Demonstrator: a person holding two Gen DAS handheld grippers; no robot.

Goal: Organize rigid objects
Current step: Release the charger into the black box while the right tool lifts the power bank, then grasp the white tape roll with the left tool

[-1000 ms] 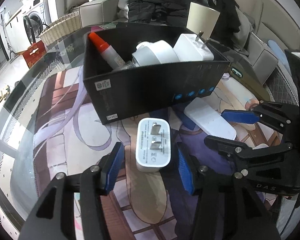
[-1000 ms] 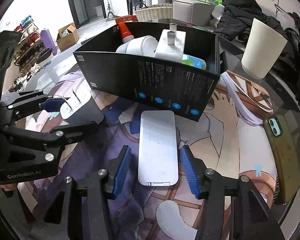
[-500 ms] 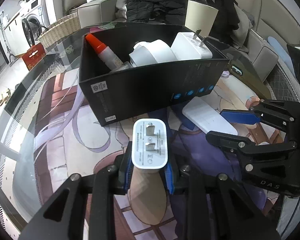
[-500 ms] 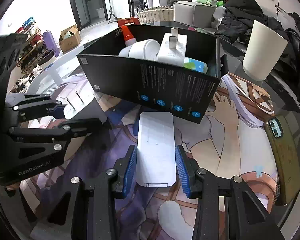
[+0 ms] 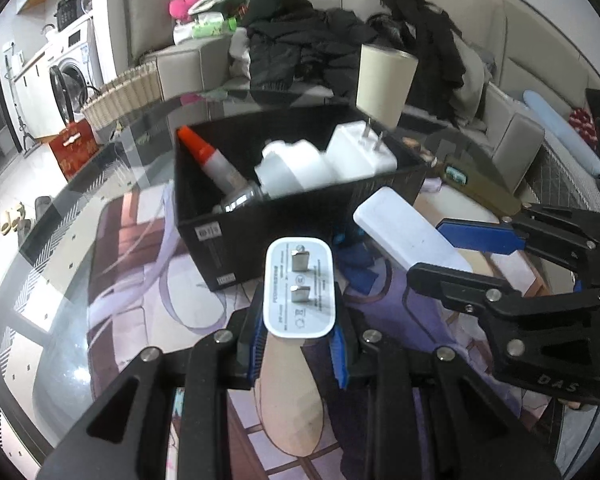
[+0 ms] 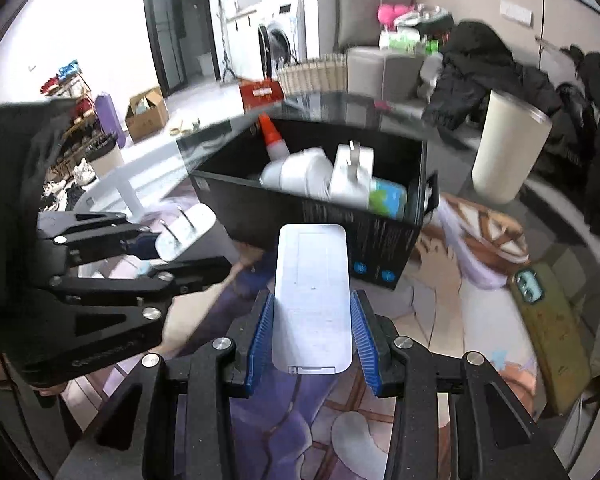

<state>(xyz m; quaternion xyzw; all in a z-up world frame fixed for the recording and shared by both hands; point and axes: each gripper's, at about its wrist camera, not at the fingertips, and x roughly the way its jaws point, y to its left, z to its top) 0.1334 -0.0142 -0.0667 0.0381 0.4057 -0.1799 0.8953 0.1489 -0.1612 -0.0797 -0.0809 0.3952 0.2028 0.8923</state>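
My left gripper [image 5: 298, 330] is shut on a white plug charger [image 5: 299, 288] and holds it lifted above the table, just in front of the black box [image 5: 284, 216]. My right gripper [image 6: 311, 334] is shut on a flat white power bank [image 6: 311, 296], also lifted, near the box's [image 6: 340, 216] front wall. The box holds a tube with an orange cap [image 5: 208, 156], a white round item [image 5: 292, 166], another white charger [image 5: 360, 152] and a green-blue item [image 6: 387, 200]. Each gripper shows in the other's view, the left [image 6: 168, 248] and the right [image 5: 452, 256].
A cream cup [image 5: 384, 84] stands behind the box. A phone in an olive case [image 6: 552, 320] lies on the glass table at the right. The table carries a printed mat [image 5: 140, 292]. A sofa with dark clothes [image 5: 320, 52] is behind.
Both grippers closed on their objects, the left on the charger and the right on the power bank, then lifted them off the table toward the box.
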